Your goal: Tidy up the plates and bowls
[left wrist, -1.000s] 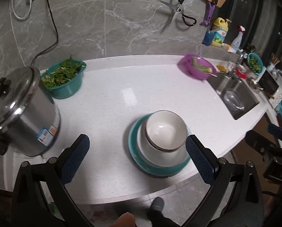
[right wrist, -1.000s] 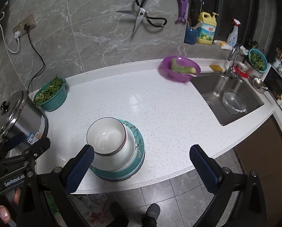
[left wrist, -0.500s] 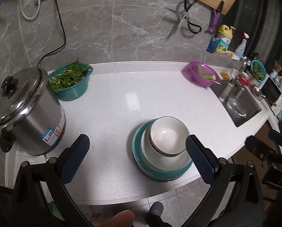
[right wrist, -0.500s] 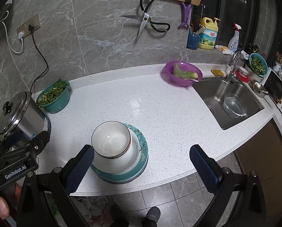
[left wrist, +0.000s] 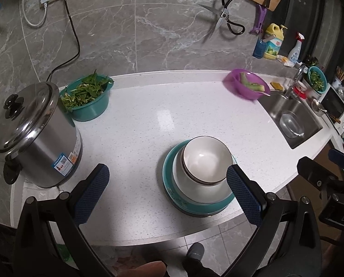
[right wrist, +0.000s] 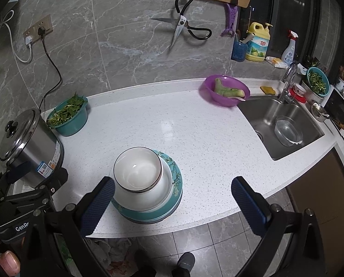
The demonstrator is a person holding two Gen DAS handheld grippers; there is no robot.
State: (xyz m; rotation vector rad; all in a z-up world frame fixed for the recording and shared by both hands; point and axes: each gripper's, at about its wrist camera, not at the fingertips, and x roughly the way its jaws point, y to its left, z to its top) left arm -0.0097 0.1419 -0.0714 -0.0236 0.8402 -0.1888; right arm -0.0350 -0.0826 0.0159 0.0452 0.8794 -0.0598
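Observation:
A white bowl with a dark rim [left wrist: 206, 159] [right wrist: 137, 169] sits nested in a larger white bowl [left wrist: 195, 190] [right wrist: 146, 198] on a teal floral plate [left wrist: 172, 190] [right wrist: 175, 177], stacked near the counter's front edge. My left gripper [left wrist: 167, 194] is open and empty, held back over the counter edge, its right finger beside the stack. My right gripper [right wrist: 172, 207] is open and empty, its left finger just in front of the stack. Neither touches the dishes.
A steel rice cooker [left wrist: 33, 136] [right wrist: 29, 147] stands at the left, with a teal bowl of greens [left wrist: 86, 97] [right wrist: 68, 115] behind it. A purple bowl [left wrist: 247, 86] [right wrist: 225, 90] sits by the sink [left wrist: 292, 120] [right wrist: 285, 124], which holds a glass bowl. Scissors hang on the wall.
Both grippers have drawn back and up from the counter, so the stack looks farther away. The stacked dishes have not moved. Both grippers stay open.

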